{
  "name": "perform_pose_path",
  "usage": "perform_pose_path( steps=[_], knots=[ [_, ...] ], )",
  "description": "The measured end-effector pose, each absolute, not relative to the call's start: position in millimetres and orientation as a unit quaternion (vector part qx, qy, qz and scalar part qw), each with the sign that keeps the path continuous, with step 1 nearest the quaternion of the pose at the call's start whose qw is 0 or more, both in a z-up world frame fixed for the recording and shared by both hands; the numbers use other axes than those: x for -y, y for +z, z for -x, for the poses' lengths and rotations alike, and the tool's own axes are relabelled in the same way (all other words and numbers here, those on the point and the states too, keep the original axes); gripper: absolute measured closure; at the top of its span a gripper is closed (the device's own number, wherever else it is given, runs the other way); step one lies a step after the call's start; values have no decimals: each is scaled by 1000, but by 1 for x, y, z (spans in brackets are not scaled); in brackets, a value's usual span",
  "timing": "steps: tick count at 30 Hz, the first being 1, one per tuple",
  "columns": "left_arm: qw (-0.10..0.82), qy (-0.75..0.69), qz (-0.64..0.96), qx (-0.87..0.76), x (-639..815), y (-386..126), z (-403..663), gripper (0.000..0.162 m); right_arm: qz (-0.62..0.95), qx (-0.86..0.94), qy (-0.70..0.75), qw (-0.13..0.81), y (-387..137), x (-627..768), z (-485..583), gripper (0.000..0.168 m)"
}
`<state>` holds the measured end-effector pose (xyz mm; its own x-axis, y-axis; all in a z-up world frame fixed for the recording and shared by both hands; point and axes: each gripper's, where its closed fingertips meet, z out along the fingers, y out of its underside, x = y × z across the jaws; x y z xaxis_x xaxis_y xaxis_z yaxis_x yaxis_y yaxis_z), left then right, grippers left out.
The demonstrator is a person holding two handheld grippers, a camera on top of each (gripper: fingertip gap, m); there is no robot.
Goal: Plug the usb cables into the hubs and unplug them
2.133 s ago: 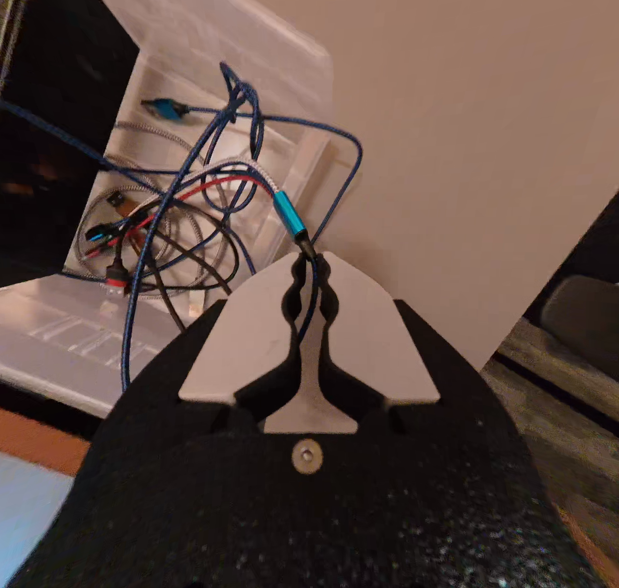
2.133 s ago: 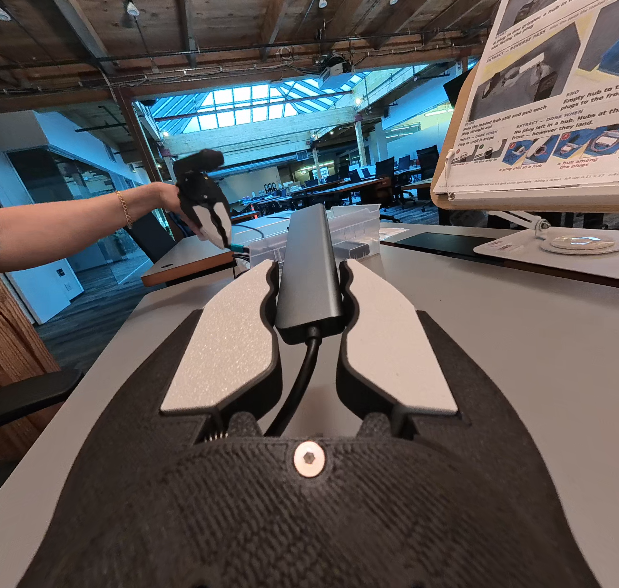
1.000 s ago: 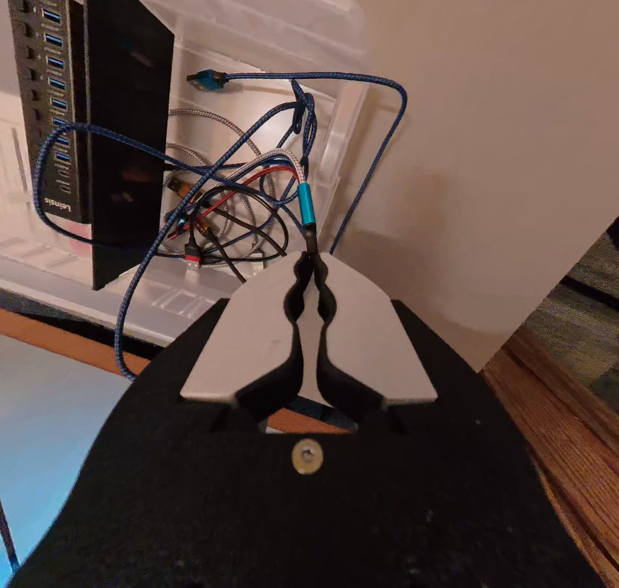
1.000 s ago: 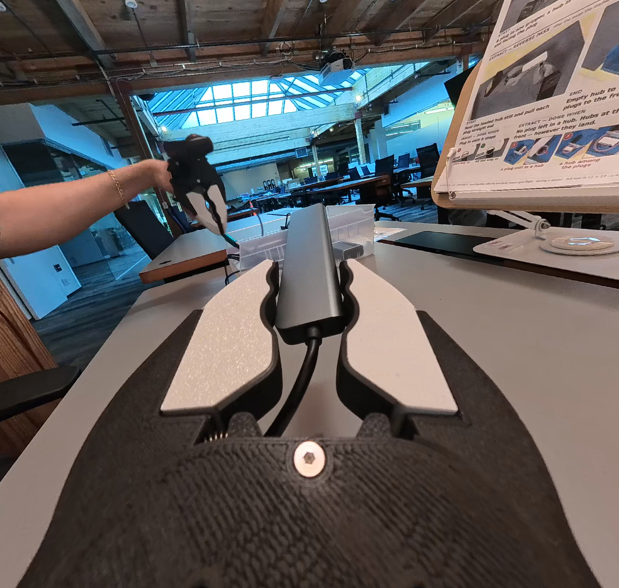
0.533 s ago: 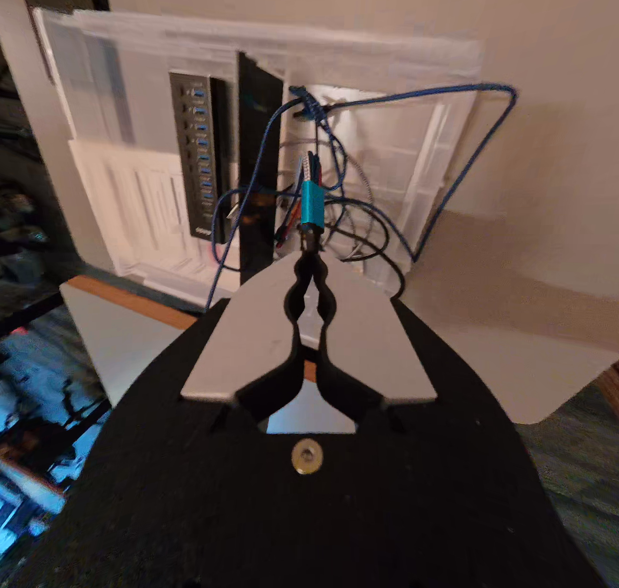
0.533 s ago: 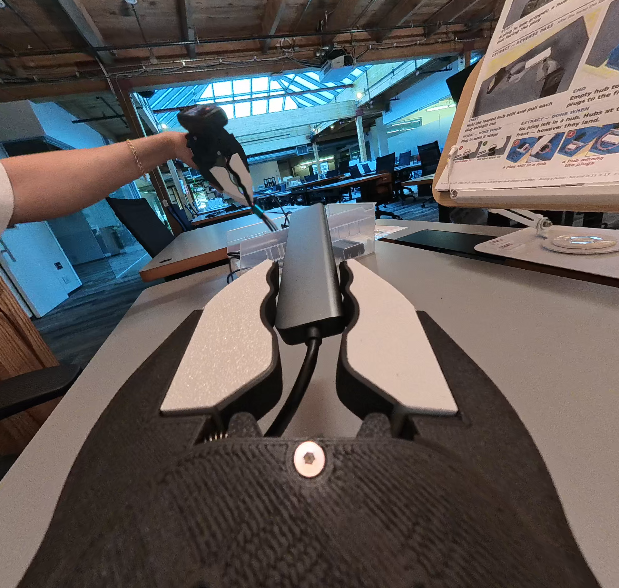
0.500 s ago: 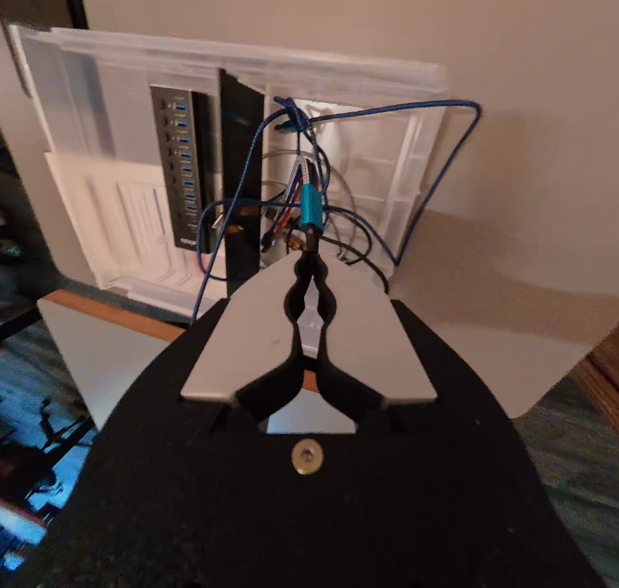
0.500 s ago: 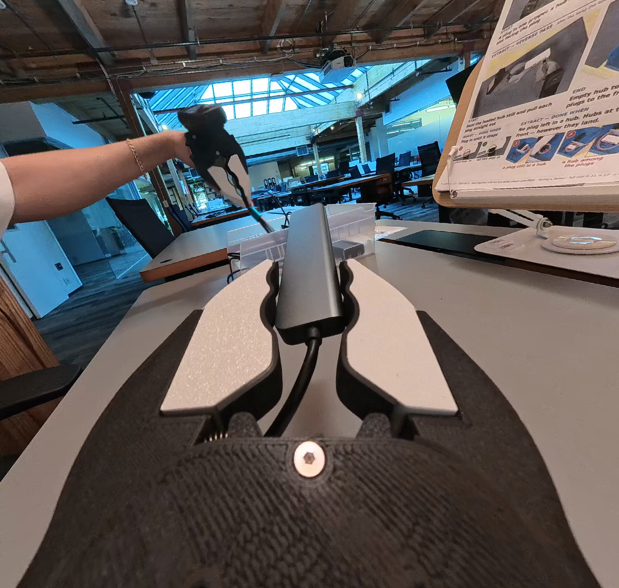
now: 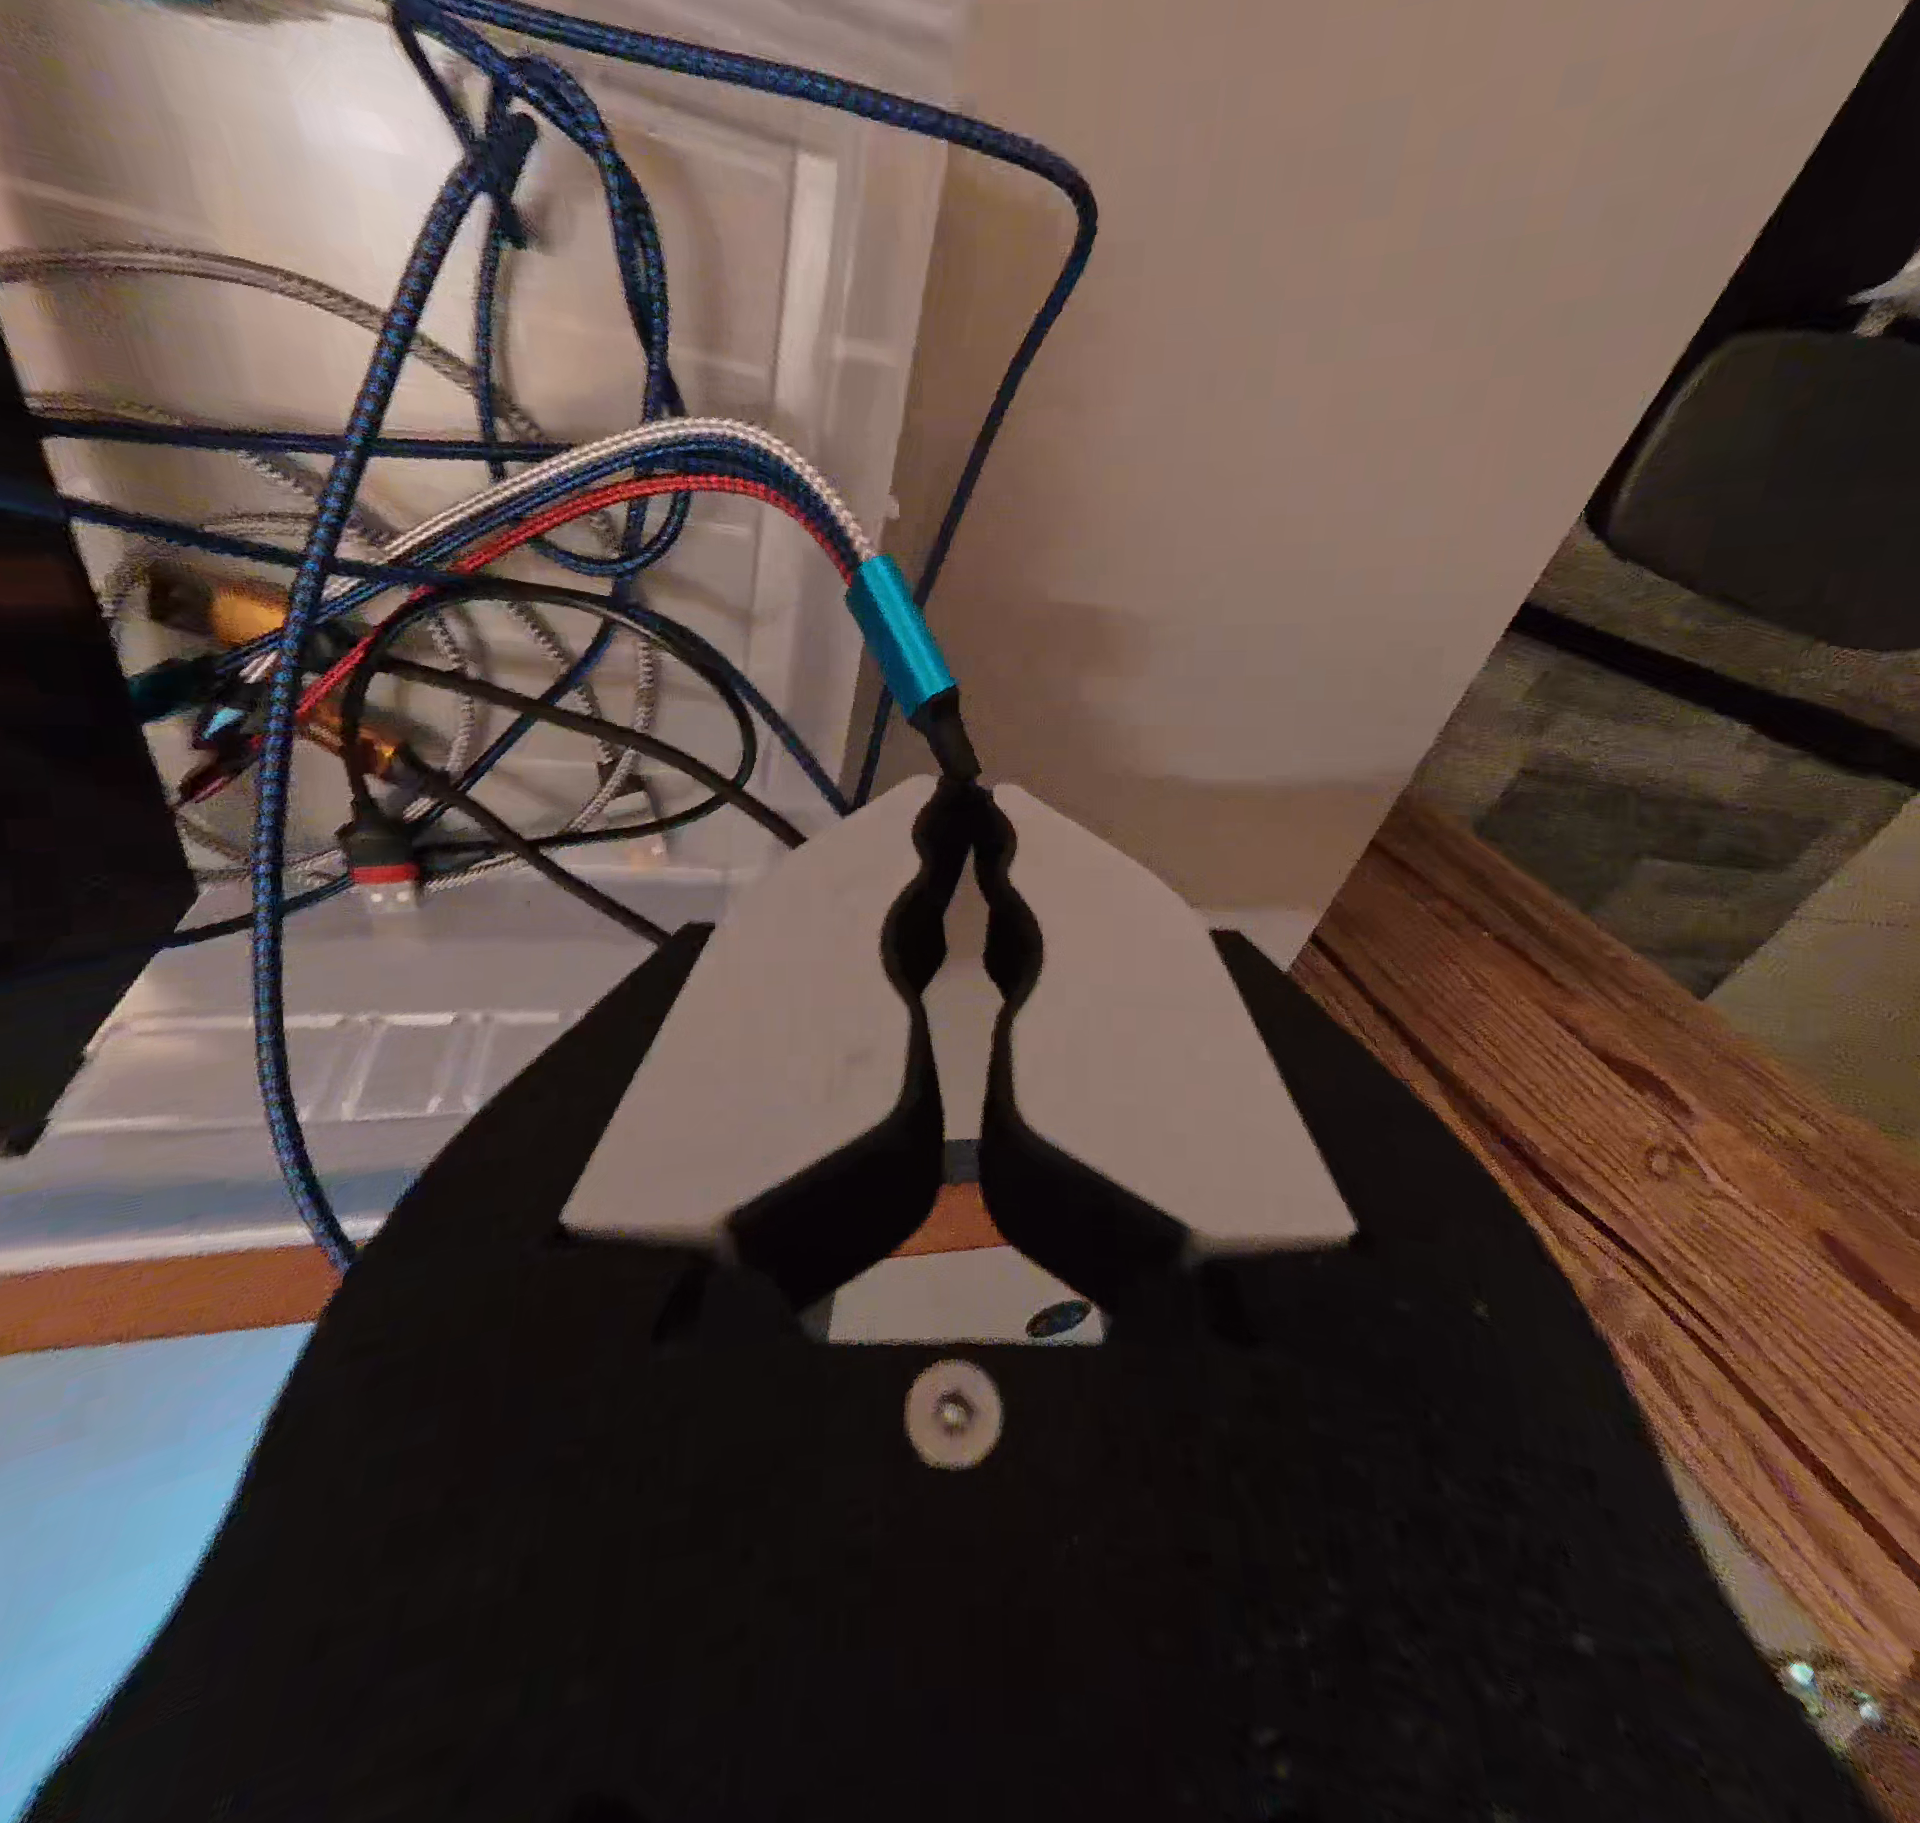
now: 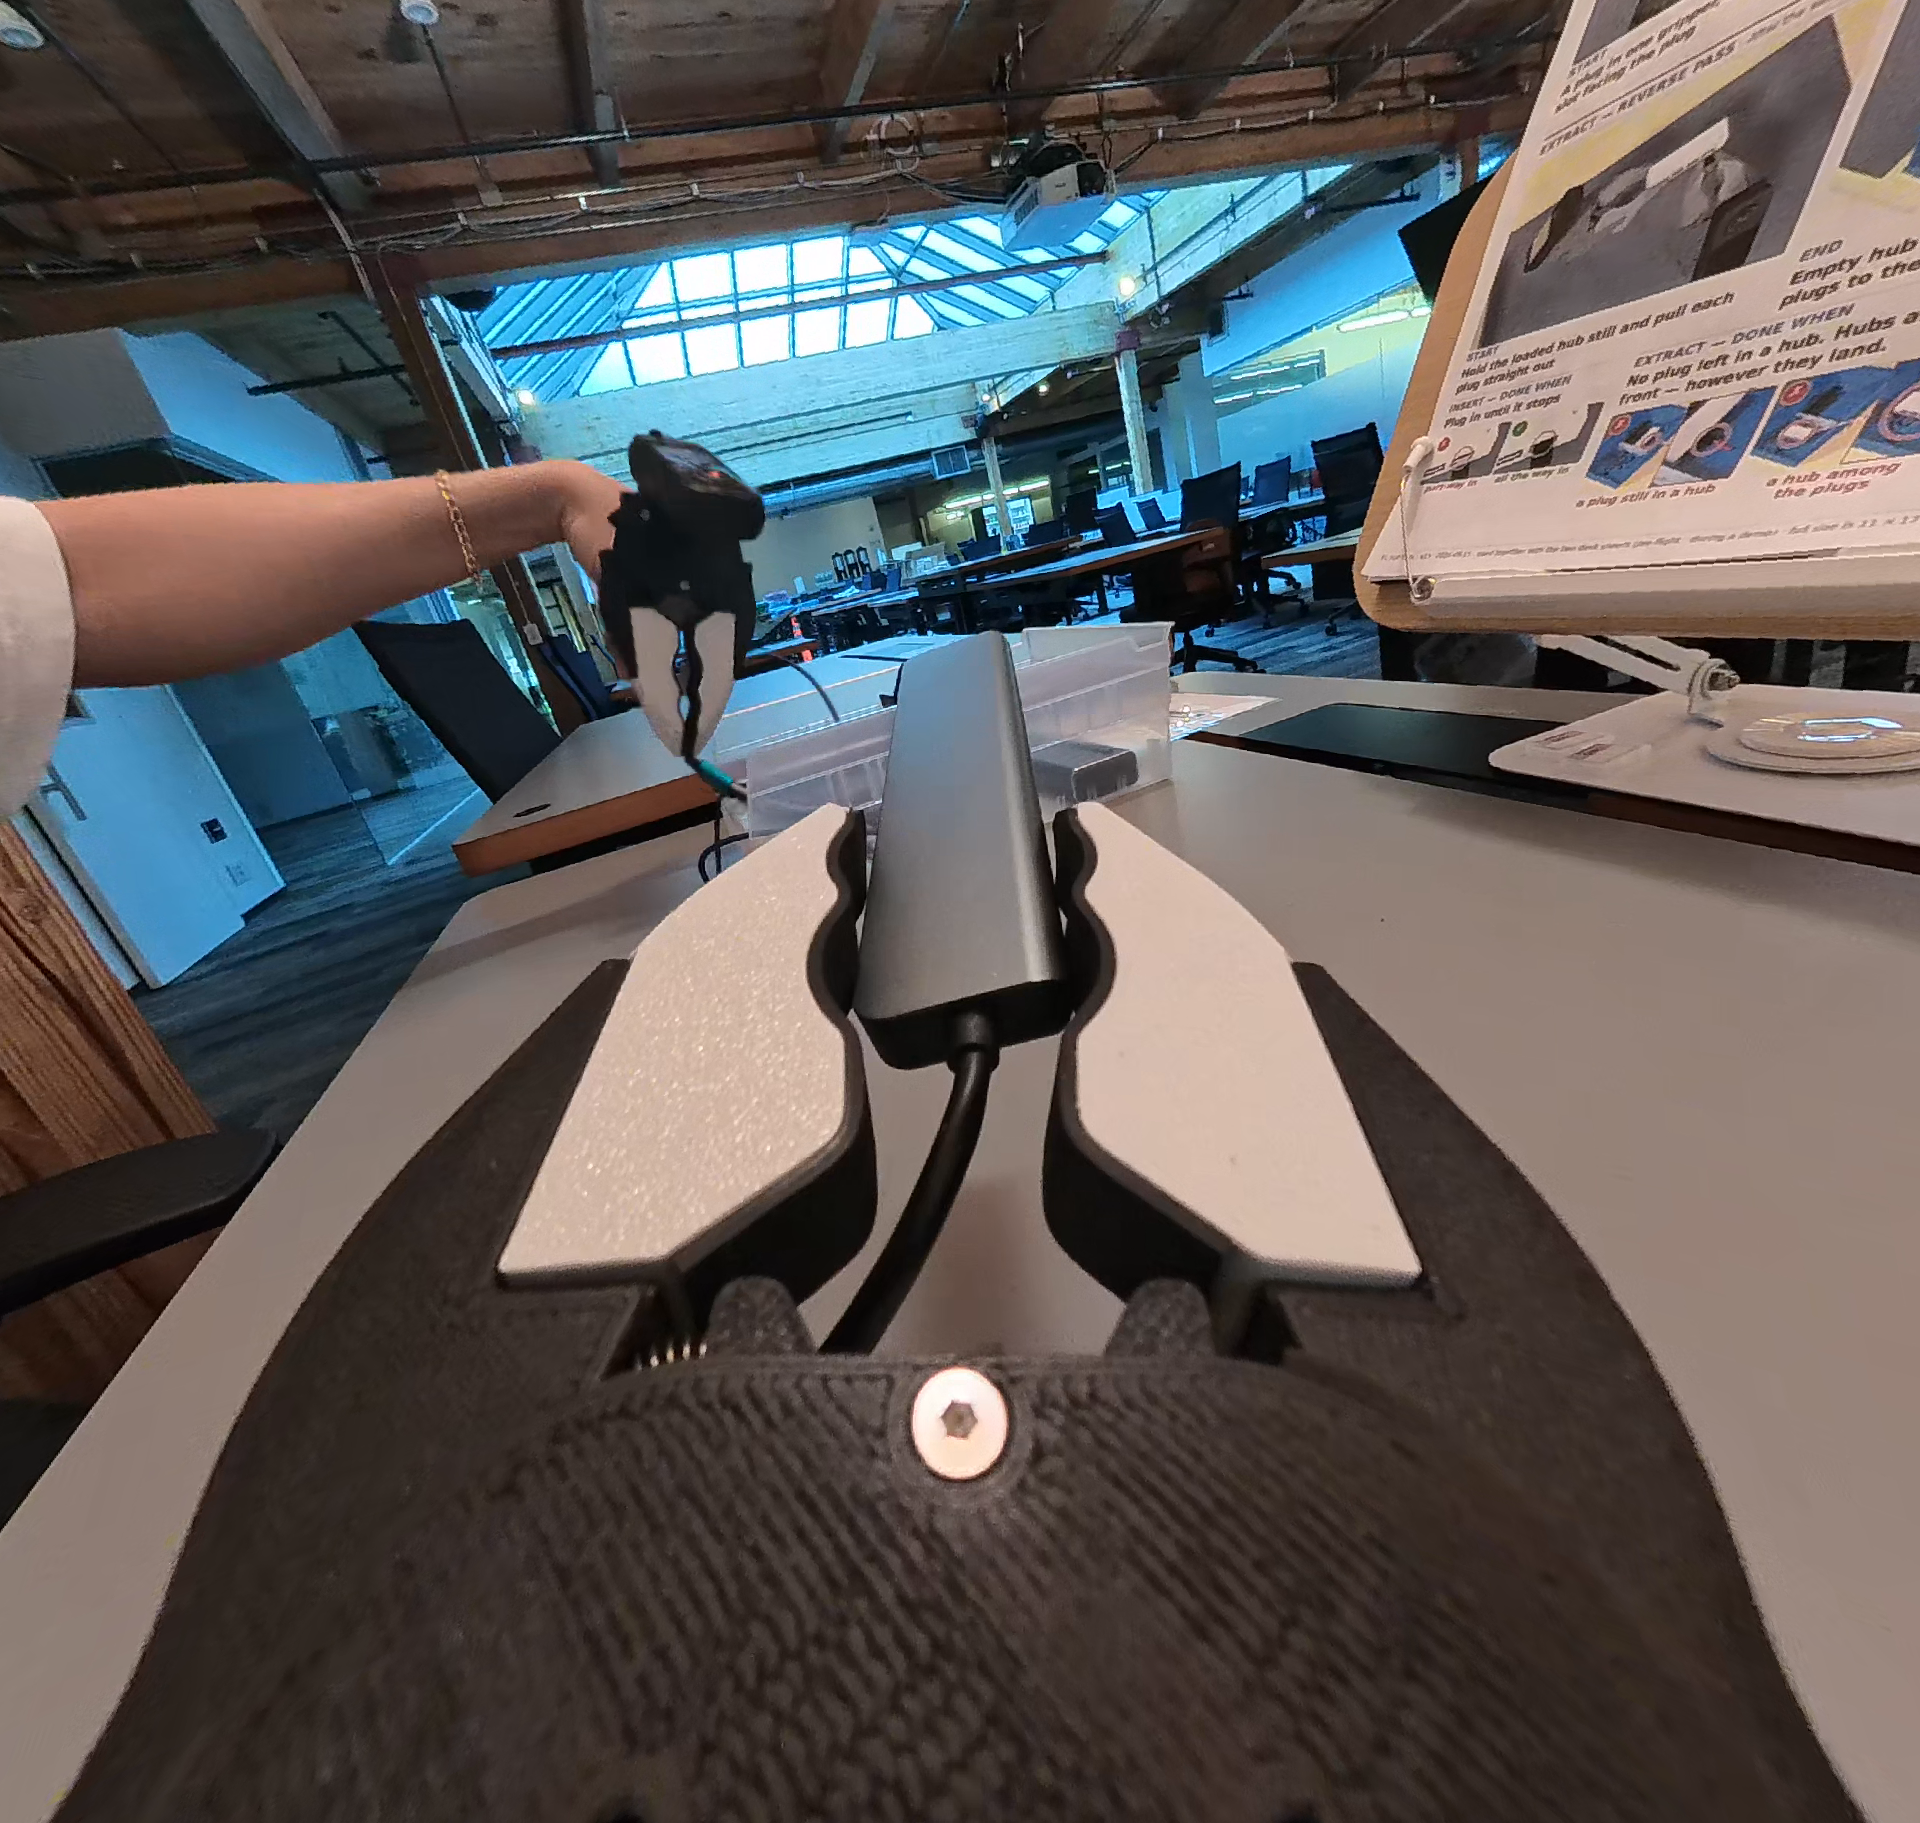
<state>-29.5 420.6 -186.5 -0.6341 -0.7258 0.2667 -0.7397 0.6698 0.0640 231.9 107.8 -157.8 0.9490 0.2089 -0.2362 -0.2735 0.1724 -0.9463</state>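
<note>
My right gripper [image 10: 961,823] is shut on a slim dark grey hub [image 10: 961,786], held level above the grey table [image 10: 1455,1046]; the hub's black lead [image 10: 940,1139] runs back between the fingers. My left gripper [image 9: 961,791] is shut on the dark end of a multi-head cable just below its teal sleeve [image 9: 899,646]. Grey, red and blue braided strands [image 9: 665,474] run from the sleeve into a tangle in the clear bin [image 9: 821,339]. In the right wrist view the left gripper [image 10: 688,734] points down over the bin's left end [image 10: 800,776].
A black multi-port hub [image 9: 62,786] stands in the bin at the left. A blue braided cable [image 9: 1039,184] loops over the bin's rim. A small black hub [image 10: 1091,765] lies in the bin. An instruction sheet on a stand [image 10: 1662,319] is at the right. About 40 cm separates my left fingertips from my right.
The left gripper rose and pulled back with the cable, then came down close to the bin again, pointing more steeply down. The right gripper and its hub stayed still.
</note>
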Motion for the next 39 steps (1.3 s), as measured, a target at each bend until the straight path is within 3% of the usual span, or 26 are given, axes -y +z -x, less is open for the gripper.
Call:
perform_pose_path(
  steps=[4, 6, 8, 10, 12, 15, 18, 21, 24, 28, 34, 36, 39],
  knots=[
    [42, 146, -432, 889, -418, -141, -1, 160, 622, -28, 158, 767, -157, -107, -233, 133],
    [43, 166, -446, 878, -420, -130, 1, 160, 621, -29, 159, 767, -157, -107, -233, 133],
    [94, 86, -462, 878, -433, -146, 23, 160, 622, -29, 161, 766, -158, -108, -233, 133],
    [76, -28, -464, 882, -464, -164, 34, 159, 624, -28, 163, 764, -158, -108, -233, 133],
    [3, -20, -466, 885, -473, -170, 15, 159, 625, -28, 162, 763, -158, -108, -232, 133],
    [-99, 131, -465, 870, -444, -155, -32, 160, 625, -27, 162, 763, -158, -108, -232, 133],
    [-213, 111, -483, 842, -458, -146, -67, 158, 624, -28, 162, 764, -158, -108, -233, 133],
    [-271, -57, -517, 810, -506, -148, -68, 113, 622, -30, 162, 766, -158, -107, -234, 133],
    [-248, -23, -539, 805, -500, -147, -64, 113, 620, -31, 162, 767, -157, -107, -234, 133],
    [-103, 119, -555, 817, -444, -152, -32, 115, 618, -30, 161, 769, -157, -106, -234, 133],
    [29, 71, -613, 787, -424, -177, 52, 130, 619, -30, 164, 768, -157, -106, -234, 133],
    [36, 59, -611, 788, -422, -192, 68, 134, 618, -29, 163, 768, -157, -106, -234, 133],
    [-24, 45, -623, 781, -441, -206, 65, 137, 619, -29, 162, 768, -157, -107, -234, 133]
  ],
)
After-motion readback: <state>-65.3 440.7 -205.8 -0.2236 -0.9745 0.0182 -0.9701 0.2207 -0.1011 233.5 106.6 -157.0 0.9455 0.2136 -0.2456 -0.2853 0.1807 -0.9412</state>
